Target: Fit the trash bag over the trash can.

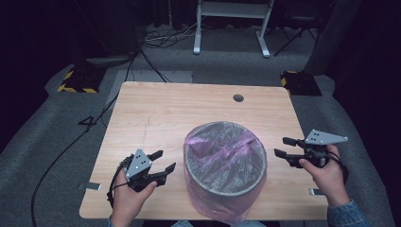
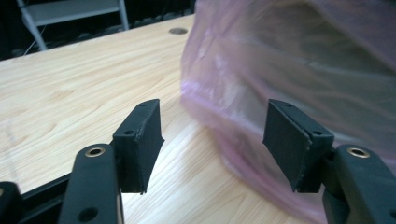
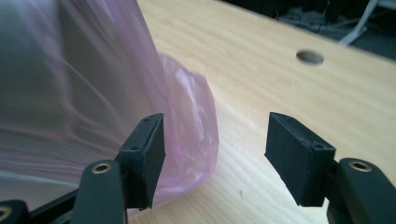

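Resting low near the front-left corner of the surface [image 1: 142, 101], the left tongs [image 1: 163, 161] stand spread with nothing between them, aimed at the side of the bin [image 1: 225, 176] as if placed to catch the loose plastic that hangs down its wall. In the left gripper view the pink bag [image 2: 289, 79] bulges just beyond the open tips, near but apart from them, so no pinch is made yet. The bin stands toward the front edge, a little right of the middle, and the bag is draped over its rim with slack film sagging inside and spilling down the outside; that slack is likely why both hands flank it from opposite sides. By the right edge, the right tongs [image 1: 282, 147] are also spread and empty, pointing inward at the bin from a little higher. In the right gripper view a fold of film lies on the wood just beside the inner pad [image 3: 147, 154]; whether they touch I cannot tell.
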The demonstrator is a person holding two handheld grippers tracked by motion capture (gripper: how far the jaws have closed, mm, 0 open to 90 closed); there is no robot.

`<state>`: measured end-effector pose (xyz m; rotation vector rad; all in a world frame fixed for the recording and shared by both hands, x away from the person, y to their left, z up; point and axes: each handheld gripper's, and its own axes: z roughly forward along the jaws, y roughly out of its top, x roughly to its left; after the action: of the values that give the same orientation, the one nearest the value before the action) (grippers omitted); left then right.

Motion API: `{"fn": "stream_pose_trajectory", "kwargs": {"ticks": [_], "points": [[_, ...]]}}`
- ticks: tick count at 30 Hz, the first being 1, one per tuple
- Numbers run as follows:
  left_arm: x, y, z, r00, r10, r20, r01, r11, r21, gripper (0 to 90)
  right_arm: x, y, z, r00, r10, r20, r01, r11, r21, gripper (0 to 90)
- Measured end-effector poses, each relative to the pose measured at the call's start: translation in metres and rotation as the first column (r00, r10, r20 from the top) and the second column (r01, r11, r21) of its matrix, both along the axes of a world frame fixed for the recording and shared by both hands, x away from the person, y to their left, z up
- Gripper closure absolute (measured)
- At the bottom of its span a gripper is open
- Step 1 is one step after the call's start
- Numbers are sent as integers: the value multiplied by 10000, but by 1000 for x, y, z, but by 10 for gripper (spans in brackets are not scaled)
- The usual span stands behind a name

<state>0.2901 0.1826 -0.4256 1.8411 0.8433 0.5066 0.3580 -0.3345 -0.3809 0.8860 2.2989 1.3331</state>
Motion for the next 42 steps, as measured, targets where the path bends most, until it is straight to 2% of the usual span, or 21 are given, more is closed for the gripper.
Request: {"fn": "stream_pose_trajectory", "kwargs": {"ticks": [2, 5, 10, 15, 22, 26, 30, 36, 42], "points": [[0, 4, -1, 9999, 141, -67, -140, 9998, 107, 354, -3, 0, 14, 9996, 219, 187, -221, 9997, 83, 362], [0, 7, -2, 9995, 241, -183, -240, 9997, 54, 347, -6, 3, 34, 9979, 403, 505, -406, 9992, 49, 349], [-3, 12, -3, 9989, 372, -277, -371, 9993, 40, 344, -6, 13, 60, 9941, 785, 747, -800, 9966, 178, 338], [-8, 17, -4, 9979, 554, -339, -555, 9985, -14, 342, -3, 33, 83, 9876, 1255, 937, -1274, 9918, 136, 329], [-15, 27, -5, 9956, 848, -400, -851, 9964, -65, 341, 5, 70, 102, 9769, 1925, 924, -1927, 9812, -67, 305], [-18, 31, -5, 9949, 942, -358, -946, 9955, -93, 340, 8, 96, 106, 9658, 2433, 898, -2415, 9699, -307, 305], [-18, 32, -5, 9948, 963, -346, -968, 9952, -129, 340, 12, 124, 103, 9539, 2934, 626, -2910, 9557, -448, 295], [-16, 33, -6, 9953, 899, -360, -905, 9958, -145, 340, 19, 162, 91, 9449, 3270, 146, -3263, 9445, -382, 281], [-13, 31, -7, 9961, 804, -352, -810, 9966, -157, 340, 21, 196, 75, 9346, 3542, -330, -3556, 9324, -639, 259]]}}
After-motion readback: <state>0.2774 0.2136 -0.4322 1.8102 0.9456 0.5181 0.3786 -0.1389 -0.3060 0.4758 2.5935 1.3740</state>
